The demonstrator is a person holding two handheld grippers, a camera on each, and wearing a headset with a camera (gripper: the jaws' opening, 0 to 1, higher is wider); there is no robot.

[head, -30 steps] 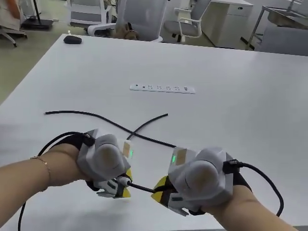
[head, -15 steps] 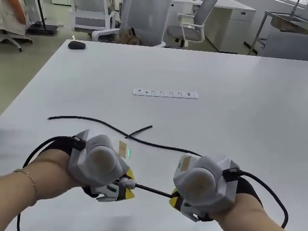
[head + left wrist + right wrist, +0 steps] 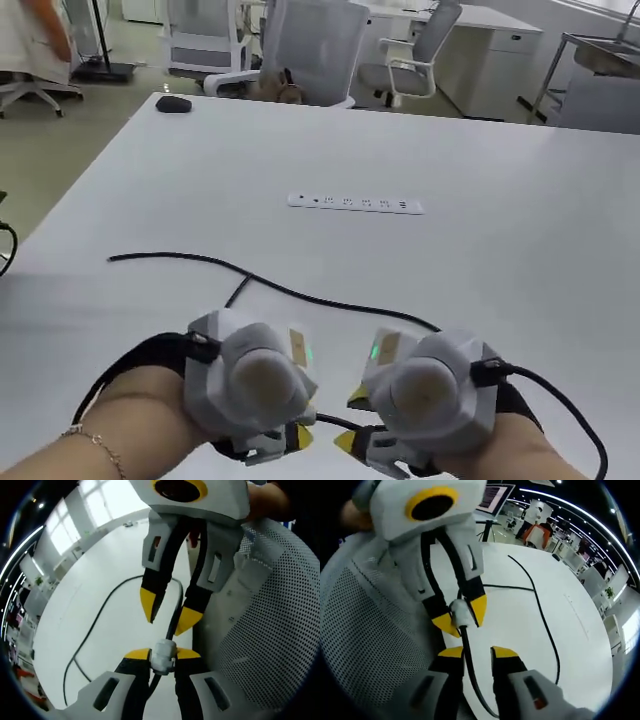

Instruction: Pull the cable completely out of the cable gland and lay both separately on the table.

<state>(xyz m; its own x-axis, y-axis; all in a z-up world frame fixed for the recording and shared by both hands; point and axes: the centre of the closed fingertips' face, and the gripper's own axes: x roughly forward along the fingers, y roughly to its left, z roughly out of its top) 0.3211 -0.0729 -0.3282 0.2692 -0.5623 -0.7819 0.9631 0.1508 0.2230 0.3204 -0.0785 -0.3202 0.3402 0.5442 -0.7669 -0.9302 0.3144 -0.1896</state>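
Two grippers point nose to nose low over the tabletop (image 3: 500, 260), our hands close together. Our left gripper (image 3: 162, 654) pinches the white cable gland (image 3: 164, 657). Our right gripper (image 3: 477, 652) is spread around the black cable (image 3: 300, 293), which trails across the tabletop short of a power strip (image 3: 355, 204).

My left claw (image 3: 162, 655) has black jaws with yellow tips (image 3: 137, 654) under a pale grey shell (image 3: 255, 375). My right claw (image 3: 477, 652) is built the same. The left shell has a green light (image 3: 308, 352) at 1 o'clock, the right shell at 11 o'clock, each beside a tan sticker (image 3: 297, 343). A black cord (image 3: 520, 372) leaves each shell. I wear a thin bracelet (image 3: 90, 437) on my left wrist.
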